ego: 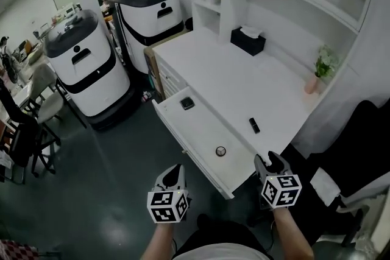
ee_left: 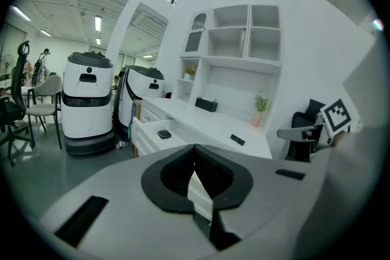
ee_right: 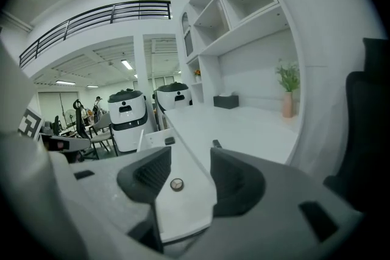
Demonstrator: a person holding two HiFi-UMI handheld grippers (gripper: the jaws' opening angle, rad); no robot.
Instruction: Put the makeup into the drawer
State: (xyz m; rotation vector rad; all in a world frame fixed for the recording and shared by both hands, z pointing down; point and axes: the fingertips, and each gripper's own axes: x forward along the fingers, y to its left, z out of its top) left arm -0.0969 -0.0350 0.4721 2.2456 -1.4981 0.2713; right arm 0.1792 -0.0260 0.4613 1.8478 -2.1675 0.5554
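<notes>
The white desk's drawer [ego: 195,131] stands pulled out. Inside it lie a black square compact [ego: 187,103] toward the far end and a small round compact [ego: 220,151] toward the near end. A small black makeup stick [ego: 254,125] rests on the desktop [ego: 244,82] beside the drawer. My left gripper [ego: 173,174] hangs shut and empty, in front of the drawer's near left corner. At the near right corner my right gripper [ego: 269,159] is open and empty. In the right gripper view the round compact [ee_right: 177,184] shows between the open jaws [ee_right: 189,162], farther off.
A black tissue box [ego: 247,41] and a potted plant [ego: 318,72] stand at the back of the desk under white shelves. Two white-and-black machines [ego: 85,64] stand left of the desk, with chairs [ego: 42,103] beyond them. A black chair [ego: 359,149] is at my right.
</notes>
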